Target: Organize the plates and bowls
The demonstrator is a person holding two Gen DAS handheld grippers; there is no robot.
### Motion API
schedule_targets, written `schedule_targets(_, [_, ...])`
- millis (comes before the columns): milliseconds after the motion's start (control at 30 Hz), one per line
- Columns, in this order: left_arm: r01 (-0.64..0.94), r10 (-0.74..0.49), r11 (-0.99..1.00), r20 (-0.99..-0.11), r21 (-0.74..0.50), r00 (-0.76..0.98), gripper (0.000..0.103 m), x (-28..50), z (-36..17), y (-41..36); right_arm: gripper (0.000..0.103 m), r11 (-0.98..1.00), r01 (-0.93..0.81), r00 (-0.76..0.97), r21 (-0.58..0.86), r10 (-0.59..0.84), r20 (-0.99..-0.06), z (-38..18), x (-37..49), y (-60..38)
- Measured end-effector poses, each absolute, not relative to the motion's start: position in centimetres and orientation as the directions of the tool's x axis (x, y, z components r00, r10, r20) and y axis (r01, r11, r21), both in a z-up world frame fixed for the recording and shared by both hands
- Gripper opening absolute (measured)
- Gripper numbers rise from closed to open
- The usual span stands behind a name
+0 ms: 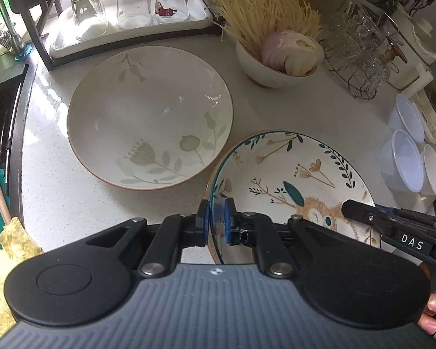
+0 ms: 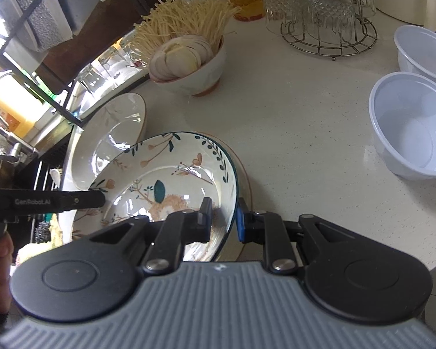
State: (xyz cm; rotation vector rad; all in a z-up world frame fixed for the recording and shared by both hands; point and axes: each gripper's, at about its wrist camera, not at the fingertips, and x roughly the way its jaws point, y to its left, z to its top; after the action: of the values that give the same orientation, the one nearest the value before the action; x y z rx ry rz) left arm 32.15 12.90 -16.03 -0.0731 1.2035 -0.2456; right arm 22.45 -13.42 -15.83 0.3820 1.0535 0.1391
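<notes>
A bowl with a teal rim, painted with flowers and leaves, is gripped from both sides. My left gripper is shut on its left rim, one blue pad inside and one outside. My right gripper is shut on the opposite rim and shows in the left wrist view as a black finger. The left gripper's finger shows at the bowl's far side in the right wrist view. A wide pale plate with faint green flowers lies on the counter just left of the bowl.
A white bowl of pale strands and sliced onion stands behind. Upturned glasses sit on a rack tray. A wire stand of cut glasses and several plastic bowls stand right. The sink lies left.
</notes>
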Motion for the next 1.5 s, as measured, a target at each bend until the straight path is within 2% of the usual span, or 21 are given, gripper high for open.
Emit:
schedule_targets(733, [0.139, -0.179, 0.98, -0.937, -0.142, 0.3, 0.016, 32.5, -17.6, 12.6, 0.021, 0.939, 0.044, 0.496, 0.341, 0.275, -0.823, -16.8, 23.4, -12.6])
schedule_targets(800, [0.134, -0.189, 0.979, -0.936, -0.156, 0.296, 0.019, 32.5, -17.6, 12.8, 0.021, 0.937, 0.051, 0.497, 0.345, 0.276, -0.823, -16.8, 23.4, -12.6])
schedule_targets(867, [0.141, -0.216, 0.973, -0.931, -0.181, 0.295, 0.035, 32.5, -17.2, 12.7, 0.022, 0.935, 0.063, 0.504, 0.35, 0.273, -0.819, -16.7, 23.3, -12.8])
schedule_targets(933, [0.16, -0.236, 0.968, -0.921, -0.195, 0.31, 0.046, 32.2, -16.6, 12.5, 0.022, 0.928, 0.081, 0.522, 0.362, 0.27, -0.809, -16.4, 23.1, -13.2])
schedule_targets(1133, [0.187, -0.243, 0.964, -0.908, -0.188, 0.341, 0.047, 31.7, -15.3, 12.0, 0.022, 0.93, 0.088, 0.527, 0.356, 0.259, -0.809, -15.9, 22.9, -13.3])
schedule_targets(1267, [0.186, -0.249, 0.963, -0.9, -0.193, 0.358, 0.047, 31.6, -14.7, 12.1, 0.022, 0.946, 0.107, 0.549, 0.307, 0.201, -0.811, -15.2, 22.8, -13.5])
schedule_targets(1500, [0.169, -0.261, 0.963, -0.876, -0.209, 0.406, 0.047, 31.1, -12.7, 12.5, 0.022, 0.933, 0.08, 0.599, 0.35, 0.236, -0.765, -13.2, 22.5, -13.9])
